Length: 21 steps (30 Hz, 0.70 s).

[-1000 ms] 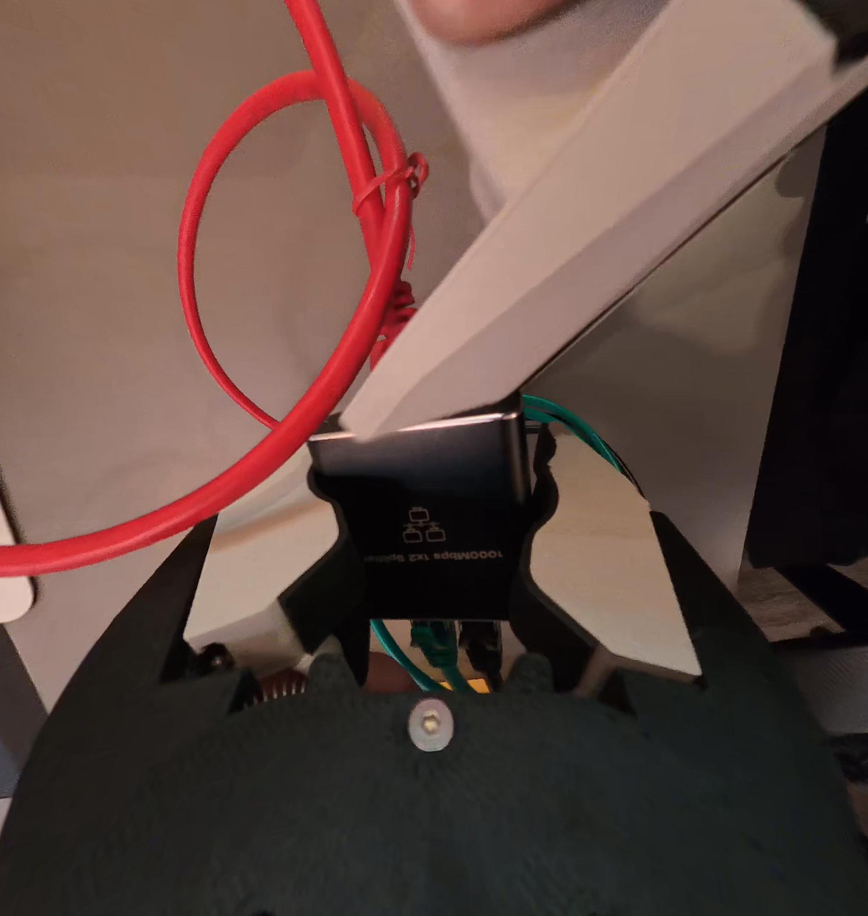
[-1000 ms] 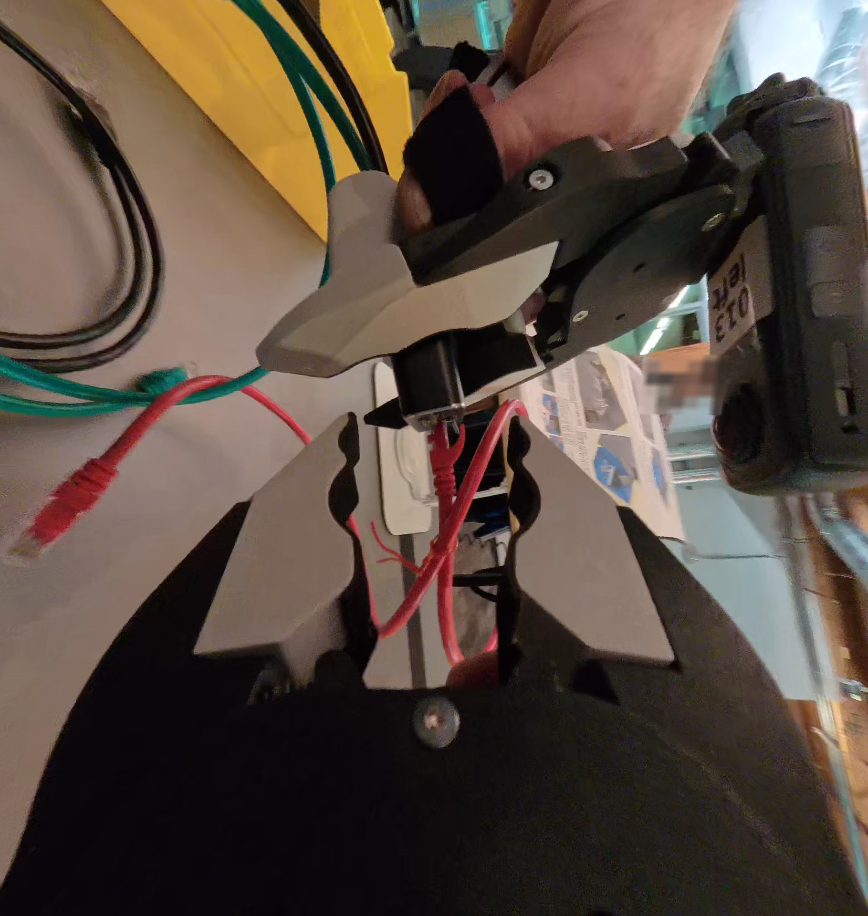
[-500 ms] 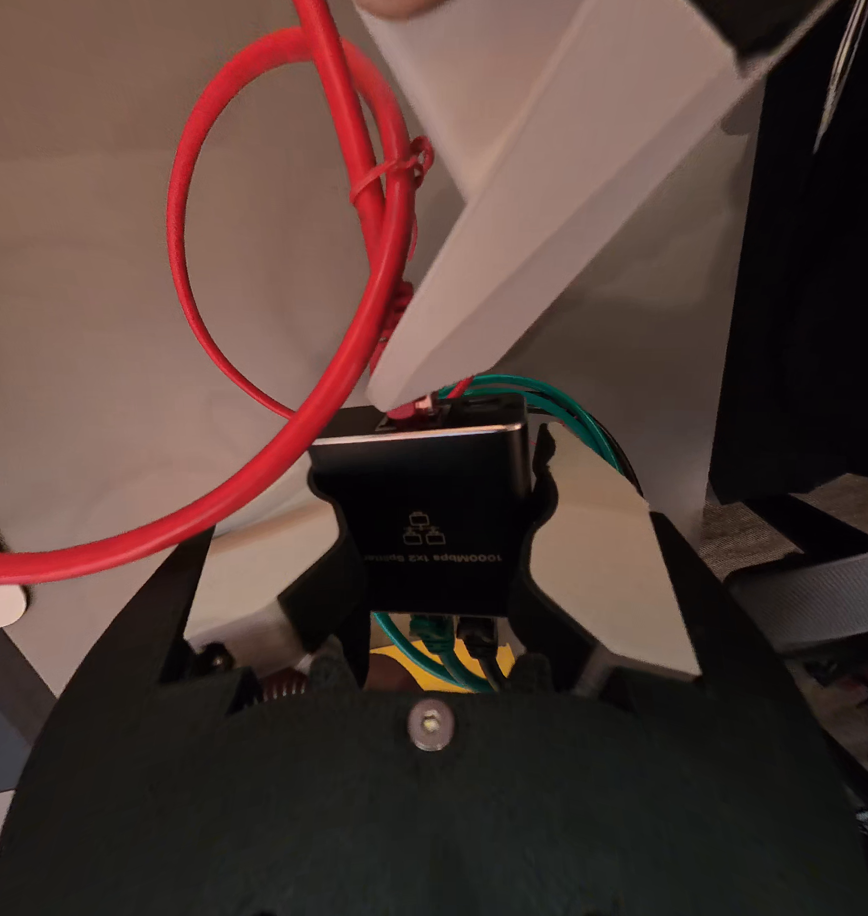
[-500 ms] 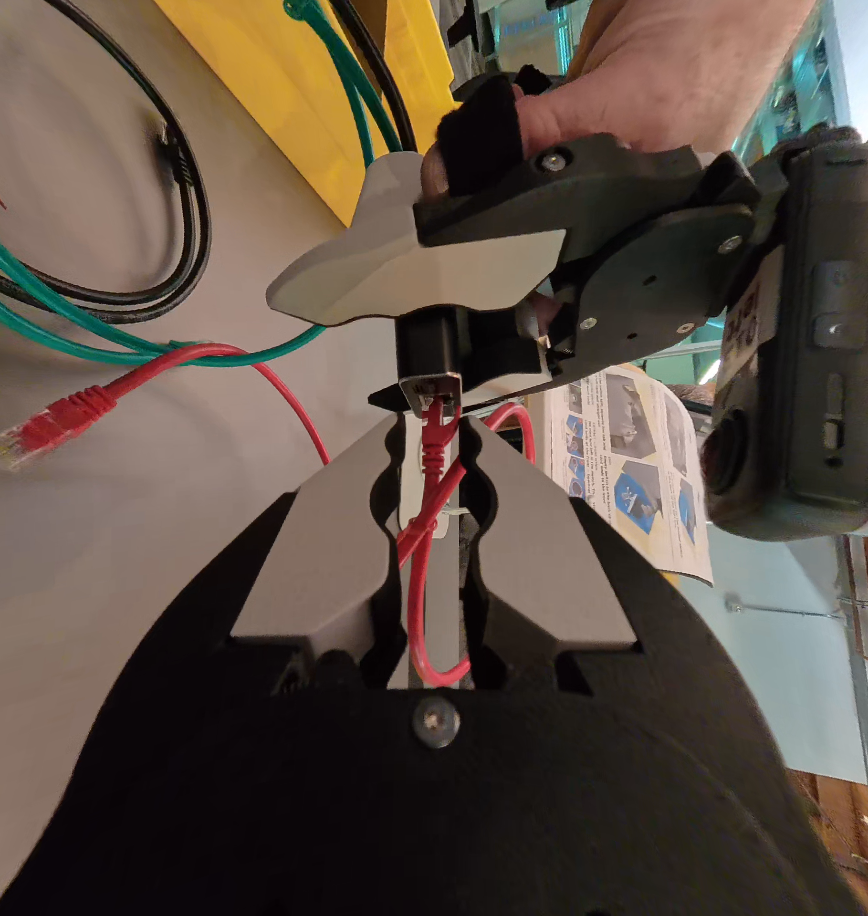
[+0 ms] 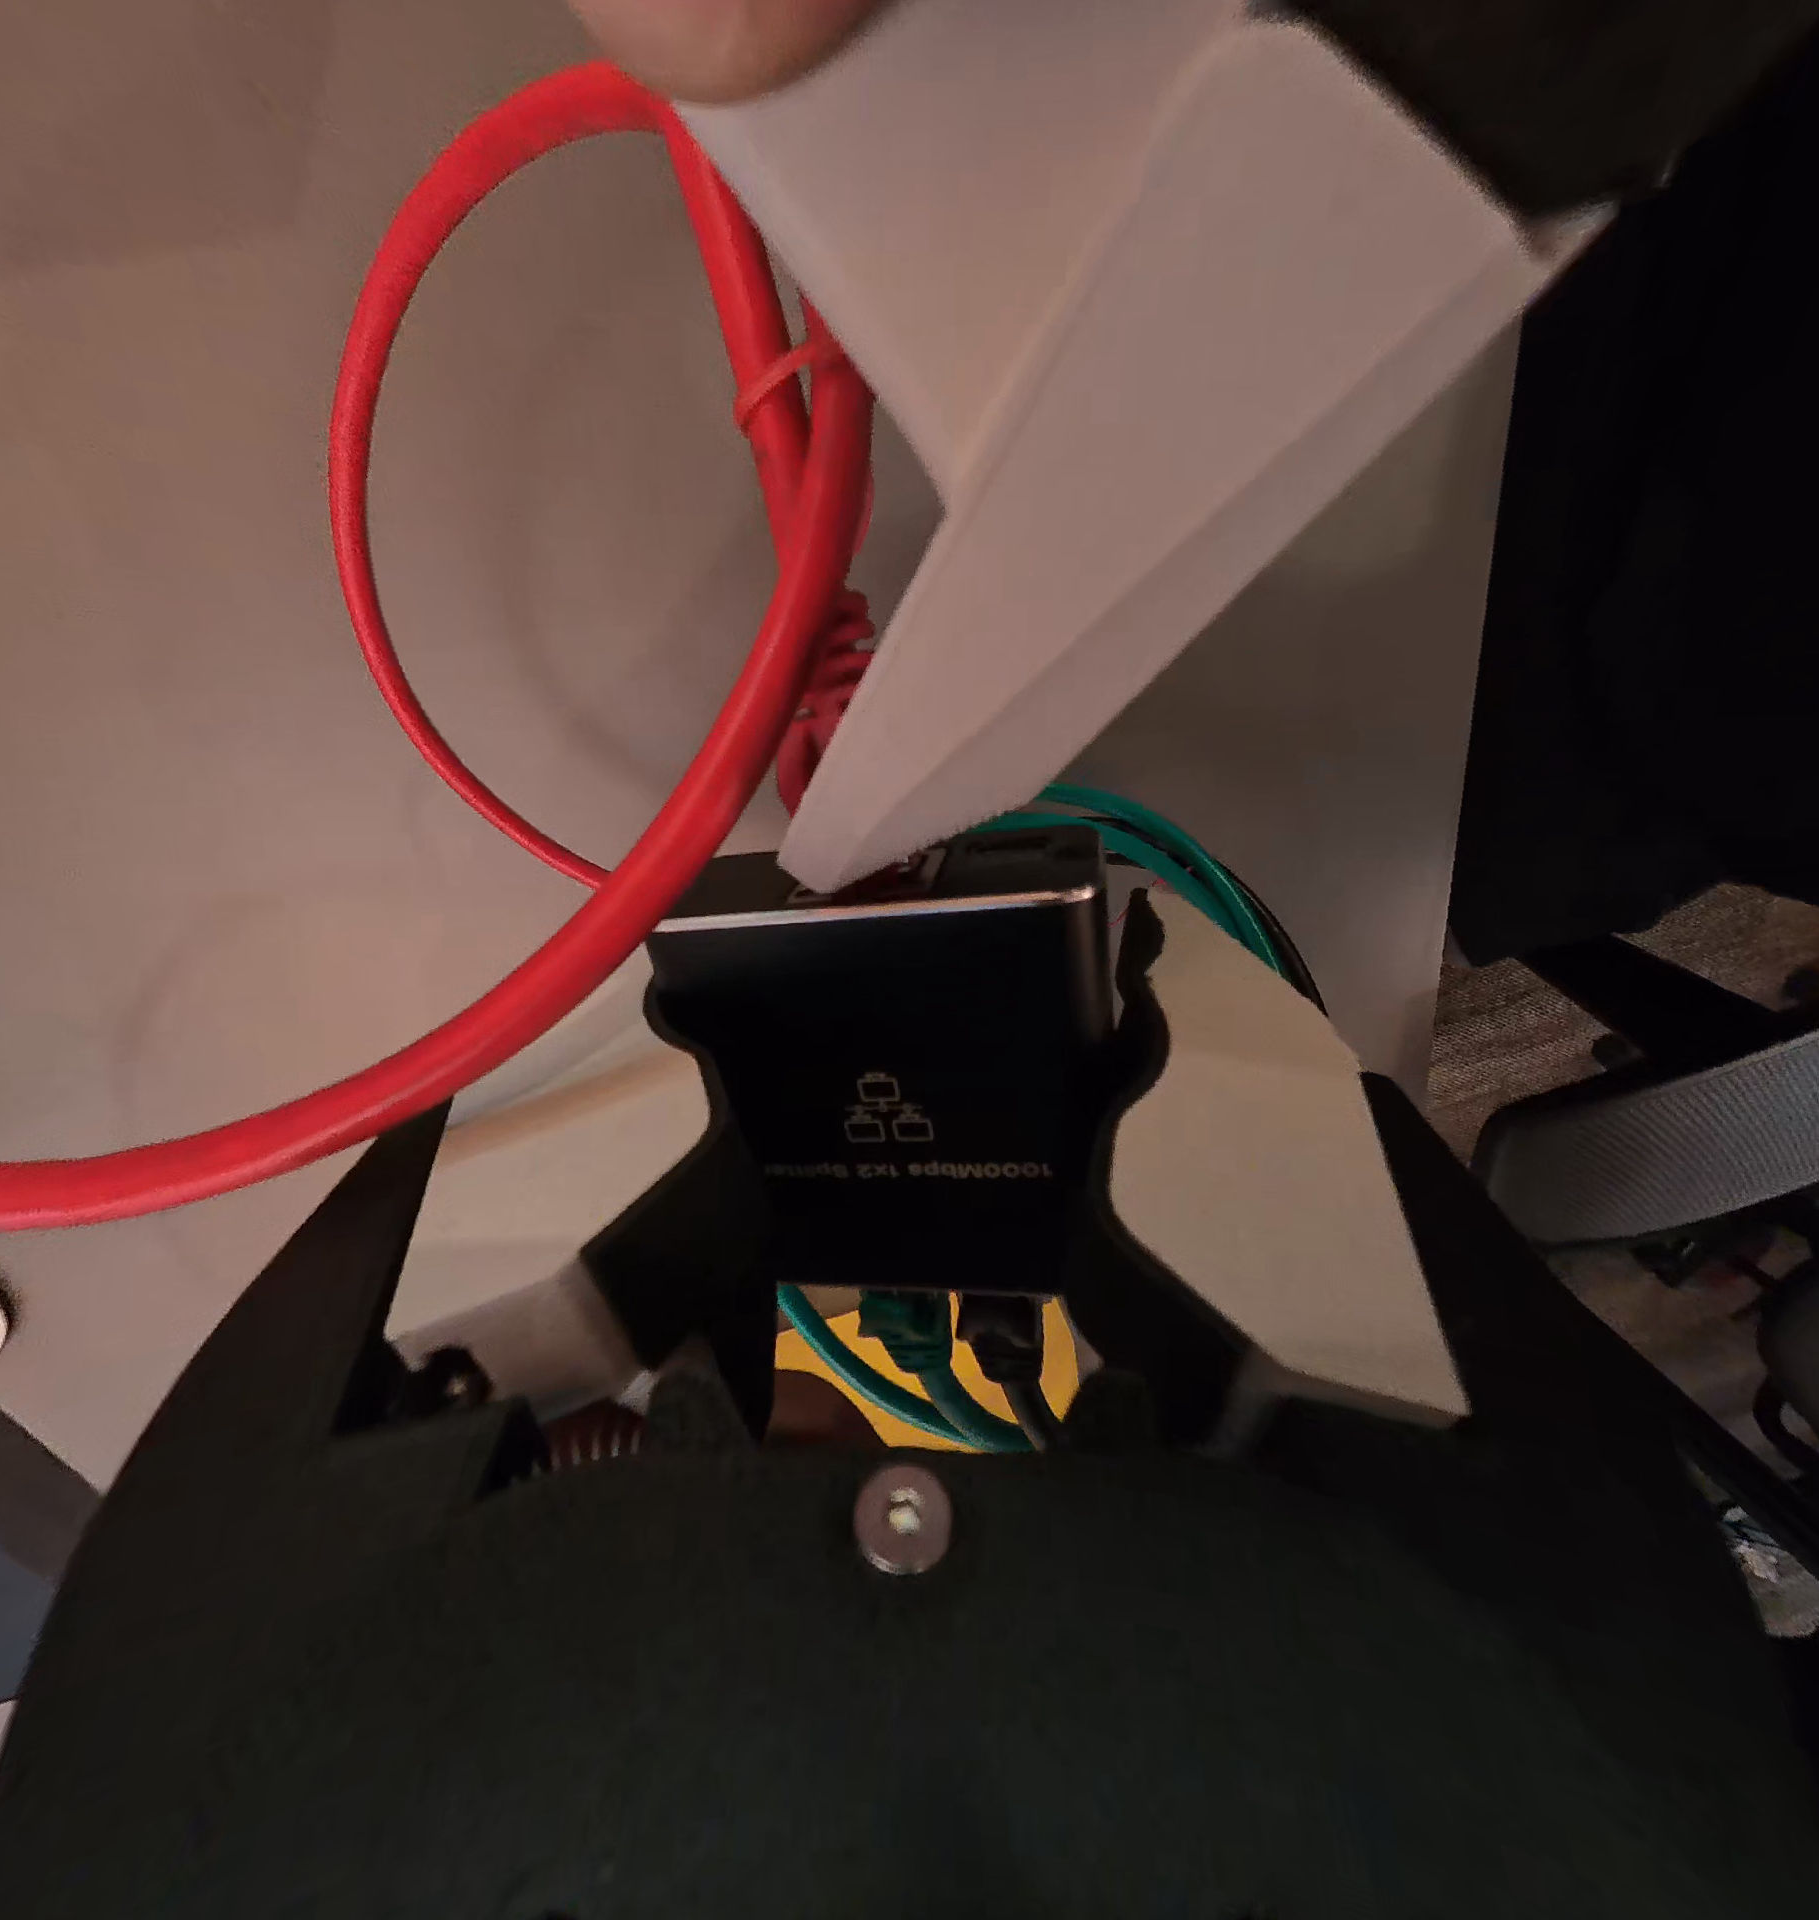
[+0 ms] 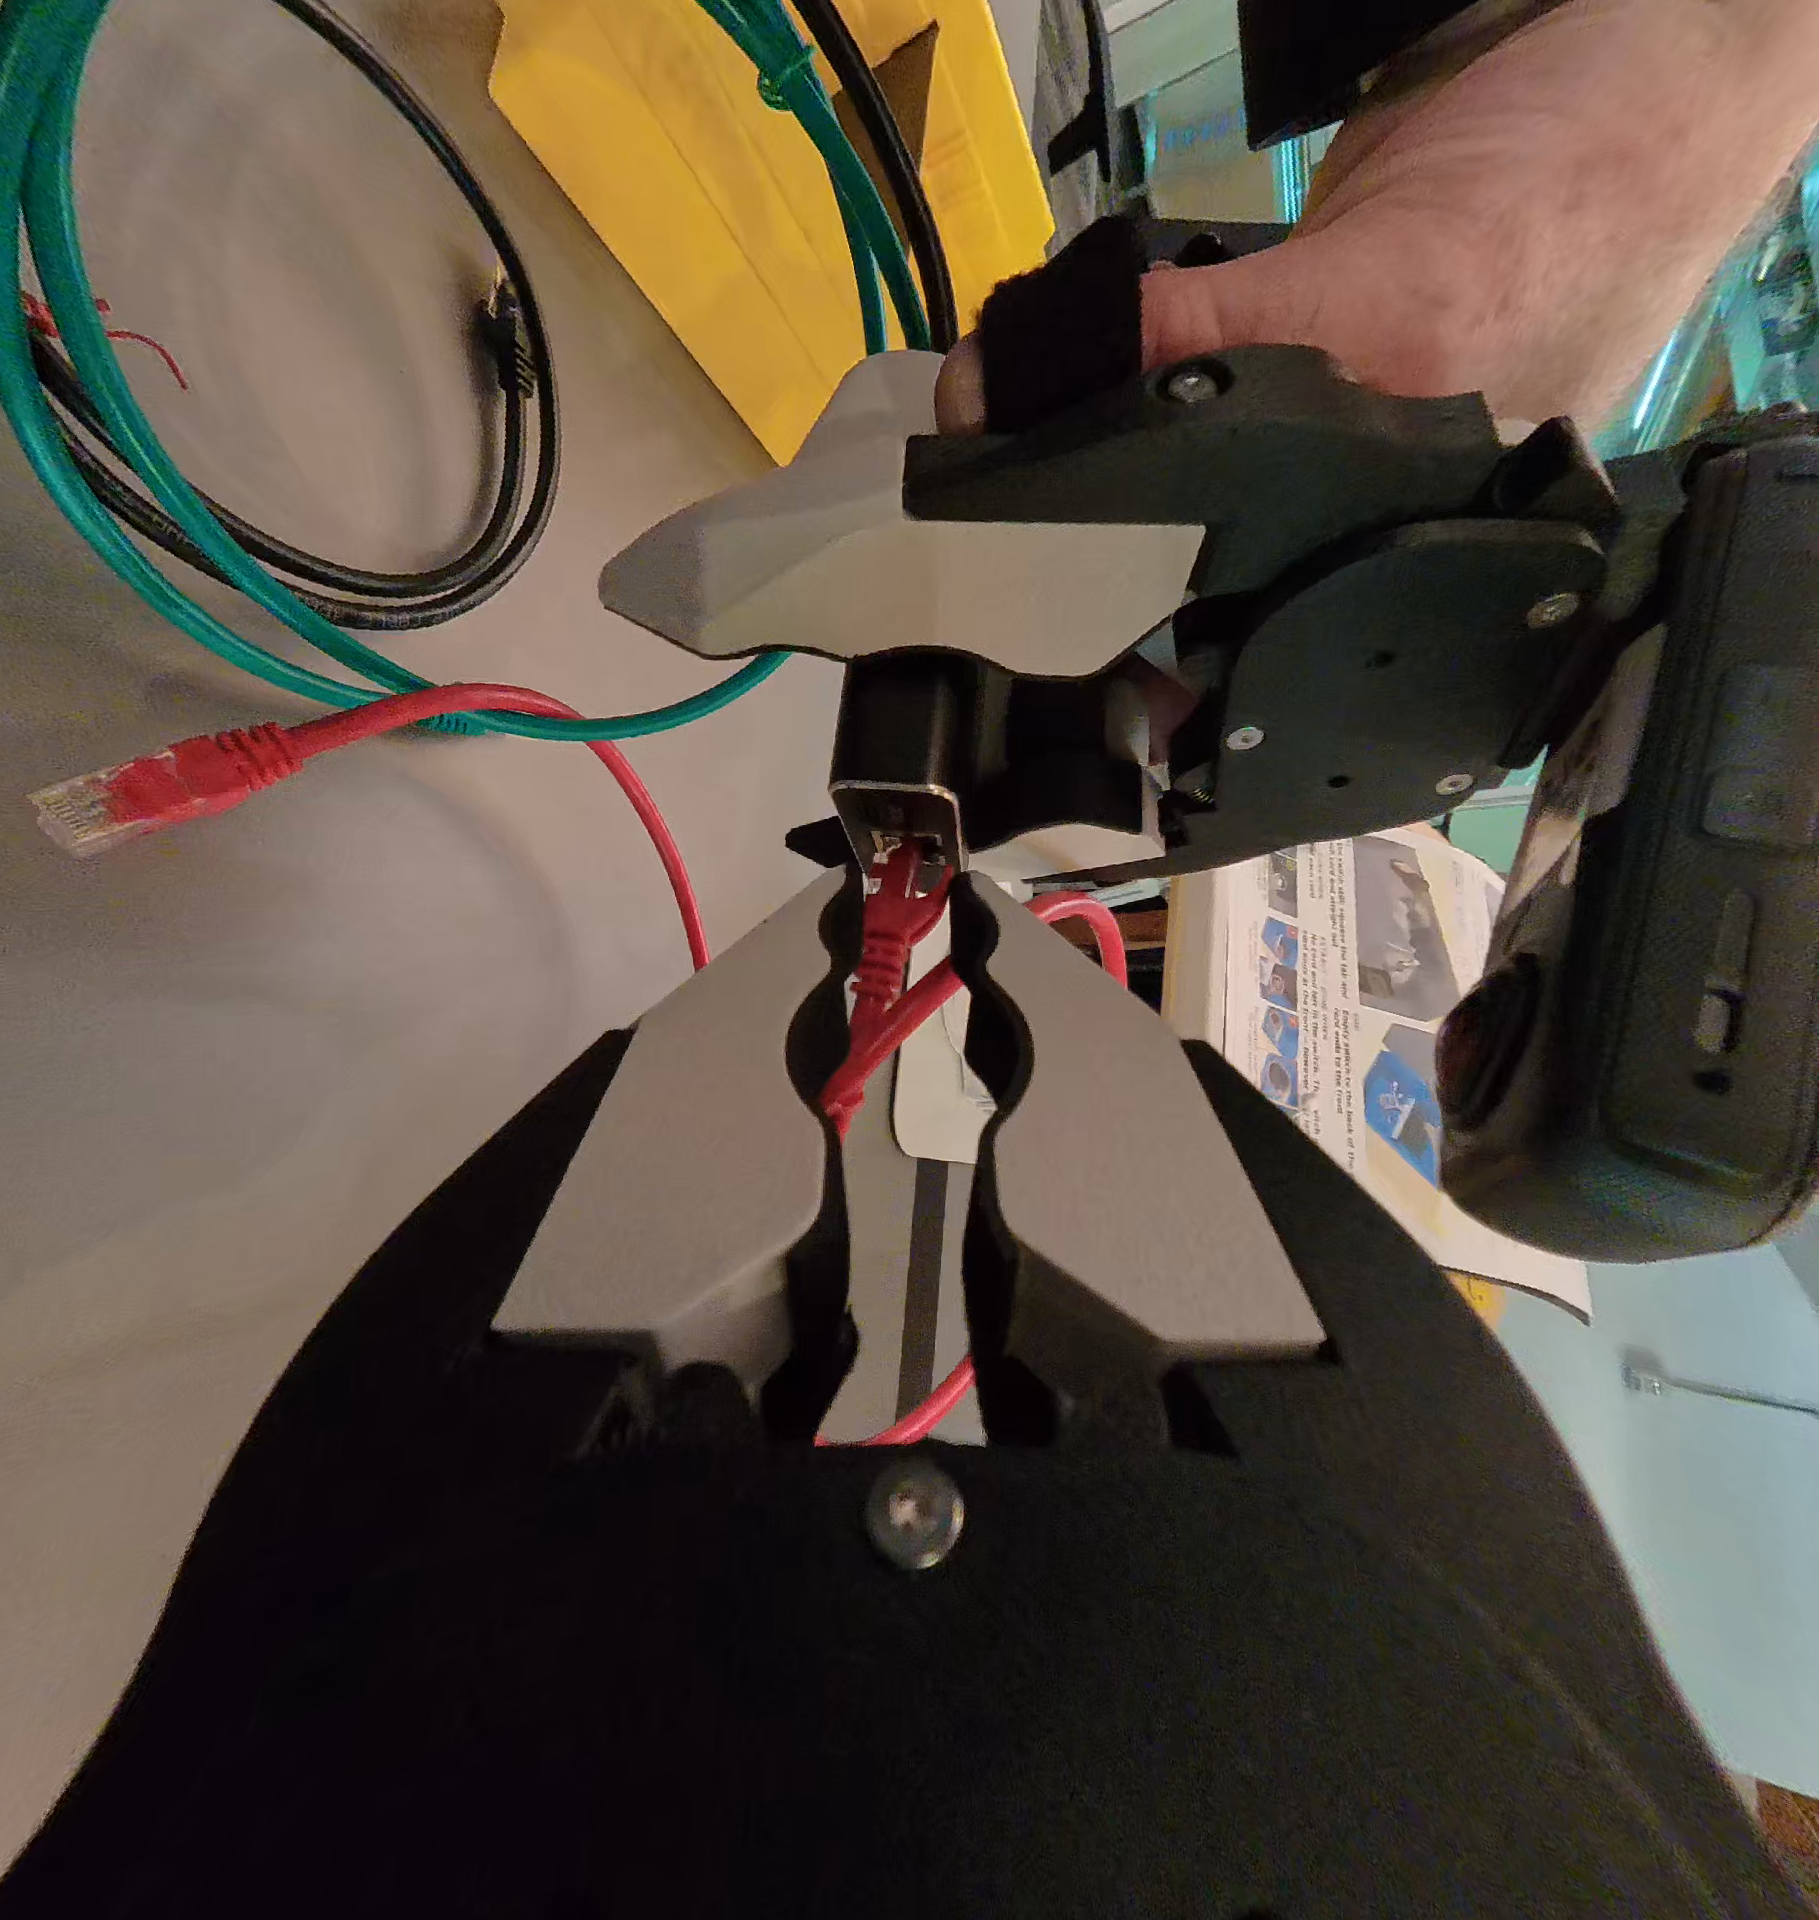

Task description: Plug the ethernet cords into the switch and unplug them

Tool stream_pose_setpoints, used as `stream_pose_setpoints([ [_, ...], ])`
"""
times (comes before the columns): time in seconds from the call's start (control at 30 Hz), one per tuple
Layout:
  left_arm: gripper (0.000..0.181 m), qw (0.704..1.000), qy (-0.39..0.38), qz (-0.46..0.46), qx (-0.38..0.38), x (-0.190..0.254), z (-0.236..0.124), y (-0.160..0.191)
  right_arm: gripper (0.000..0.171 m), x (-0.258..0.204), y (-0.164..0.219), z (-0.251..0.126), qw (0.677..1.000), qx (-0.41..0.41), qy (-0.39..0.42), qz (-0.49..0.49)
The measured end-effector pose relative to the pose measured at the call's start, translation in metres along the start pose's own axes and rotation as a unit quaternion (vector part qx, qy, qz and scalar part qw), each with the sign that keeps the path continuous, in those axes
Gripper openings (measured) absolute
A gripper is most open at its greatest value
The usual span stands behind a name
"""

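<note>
My left gripper (image 5: pixel 900 966) is shut on the black switch (image 5: pixel 884 1091) and holds it in the air. A green plug (image 5: pixel 905 1340) and a black plug (image 5: pixel 998 1345) sit in its near end. My right gripper (image 6: pixel 900 904) is shut on the red plug (image 6: pixel 889 925), whose tip is in the port at the switch's (image 6: pixel 884 717) far end. The red cord (image 5: pixel 385 468) loops to the left. In the left wrist view one of my right gripper's grey fingers (image 5: pixel 1092 468) covers that port. The red cord's other plug (image 6: pixel 146 779) lies loose on the table.
Coiled green cord (image 6: pixel 53 416) and black cord (image 6: pixel 510 343) lie on the grey table (image 6: pixel 261 1039). A yellow bin (image 6: pixel 739 177) stands beyond them. A printed sheet (image 6: pixel 1331 987) lies to the right. A hand (image 6: pixel 1404 208) holds the left gripper. Spacing between my two grippers at the tips: around 5 cm.
My right gripper closed from open onto the red plug and pushed it up into the switch's port. The left gripper kept its hold on the switch.
</note>
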<state>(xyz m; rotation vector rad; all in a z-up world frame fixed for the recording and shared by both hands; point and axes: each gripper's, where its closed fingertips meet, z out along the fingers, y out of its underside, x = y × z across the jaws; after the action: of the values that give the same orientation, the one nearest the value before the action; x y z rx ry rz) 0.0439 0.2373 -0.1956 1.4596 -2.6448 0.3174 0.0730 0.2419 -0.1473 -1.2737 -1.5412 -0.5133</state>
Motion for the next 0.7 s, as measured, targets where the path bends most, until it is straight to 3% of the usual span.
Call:
stream_pose_setpoints([
  [0.7,0.076,0.999,0.037,0.014,0.013,0.008,0.01,-0.007,0.011,-0.016,0.001,-0.006,0.996,-0.048,-0.074,-0.032],
])
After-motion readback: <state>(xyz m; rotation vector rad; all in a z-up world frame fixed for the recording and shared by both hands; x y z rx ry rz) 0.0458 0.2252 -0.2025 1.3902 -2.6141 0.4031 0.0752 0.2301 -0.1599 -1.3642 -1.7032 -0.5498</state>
